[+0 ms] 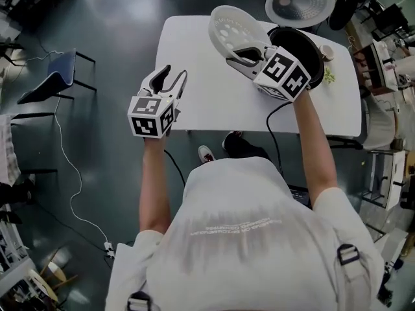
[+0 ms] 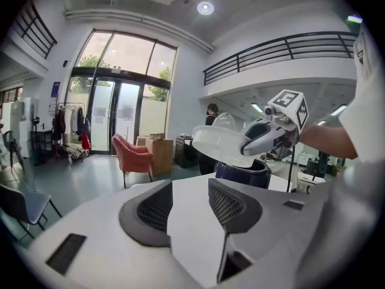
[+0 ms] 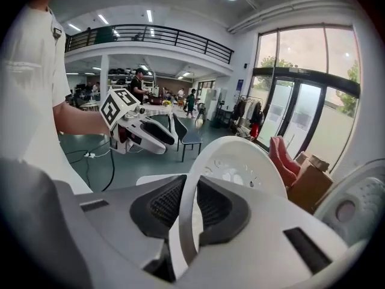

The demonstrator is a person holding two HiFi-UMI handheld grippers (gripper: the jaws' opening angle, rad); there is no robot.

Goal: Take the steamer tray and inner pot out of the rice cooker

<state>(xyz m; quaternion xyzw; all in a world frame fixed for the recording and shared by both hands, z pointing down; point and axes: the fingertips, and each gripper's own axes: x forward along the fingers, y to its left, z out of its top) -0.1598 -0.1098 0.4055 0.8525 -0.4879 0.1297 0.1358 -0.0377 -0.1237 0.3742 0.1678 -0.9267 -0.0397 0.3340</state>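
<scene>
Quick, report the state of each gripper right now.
Left gripper: open, nothing between its jaws.
Right gripper: closed on the rim of the steamer tray.

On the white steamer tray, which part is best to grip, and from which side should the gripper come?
Grip the steamer tray by its thin rim, coming from the edge with one pad inside and one outside, as the right gripper does now. It is a shallow dish with no visible handle; only the rim fits between the jaws.
</scene>
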